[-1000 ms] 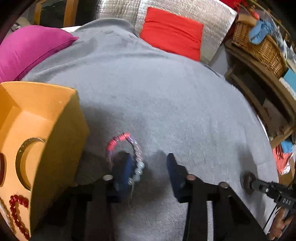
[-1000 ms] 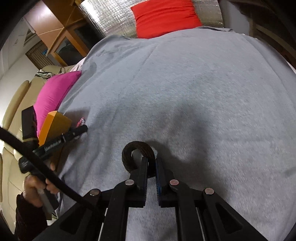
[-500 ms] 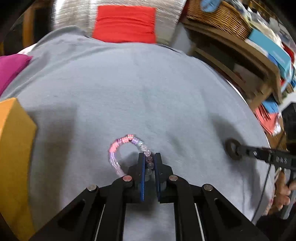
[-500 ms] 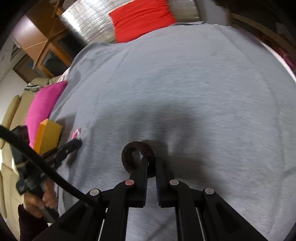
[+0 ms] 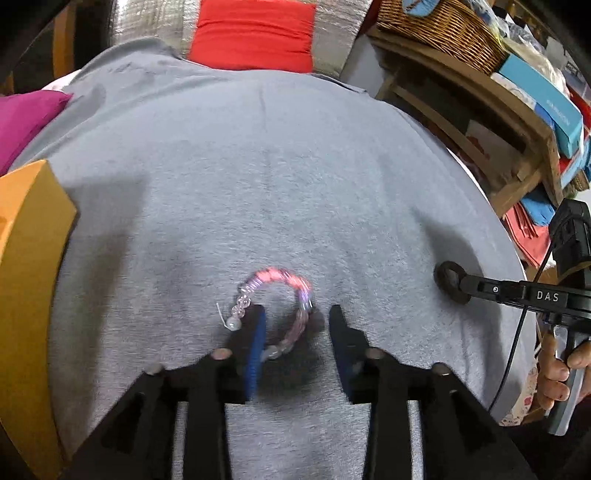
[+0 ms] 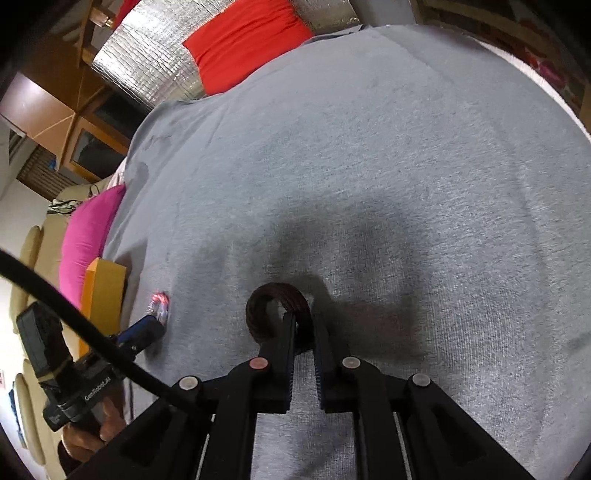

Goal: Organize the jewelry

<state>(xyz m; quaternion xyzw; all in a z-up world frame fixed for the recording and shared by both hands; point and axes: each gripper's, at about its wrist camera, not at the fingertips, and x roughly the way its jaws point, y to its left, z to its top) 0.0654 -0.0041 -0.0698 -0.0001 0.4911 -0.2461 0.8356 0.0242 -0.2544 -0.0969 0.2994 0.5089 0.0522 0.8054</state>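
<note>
While the left gripper [image 5: 295, 325] sits low over the gray blanket [image 5: 277, 177], its two blue-padded fingers [image 5: 255, 343] are spread wide apart — nothing pinched. A beaded bracelet [image 5: 275, 295], pink and pale purple with a few clear and white beads, lies on the blanket at the fingertips: one side of the loop runs down between the fingers, close against the left finger's inner pad, while the other end with a white bead and a bit of string sits just outside that same finger. Beads are motion-blurred, so whether they actually touch the pad I cannot tell.

From its own wrist view, the right gripper [image 6: 304, 325] has its fingers pressed nearly together, pinching the near side of a dark ring [image 6: 275, 310] — brown-black, thick, looks like a bangle. Most of the loop sticks out ahead and to the left of the tips, over the blanket with a shadow under it. In the left view the same dark ring [image 5: 448, 282] shows at the right gripper's tip near the blanket's right edge, well apart from the bracelet.

An orange box [image 5: 26, 277] stands at the left edge of the blanket, near the left gripper; its inside is not visible. Far end of the blanket: a red cushion [image 5: 255, 35] against silver quilted material [image 6: 147, 77]; a magenta pillow [image 6: 86, 240] lies off the left side. A wicker basket [image 5: 439, 29] sits on a wooden shelf [image 5: 480, 96] at the right.
</note>
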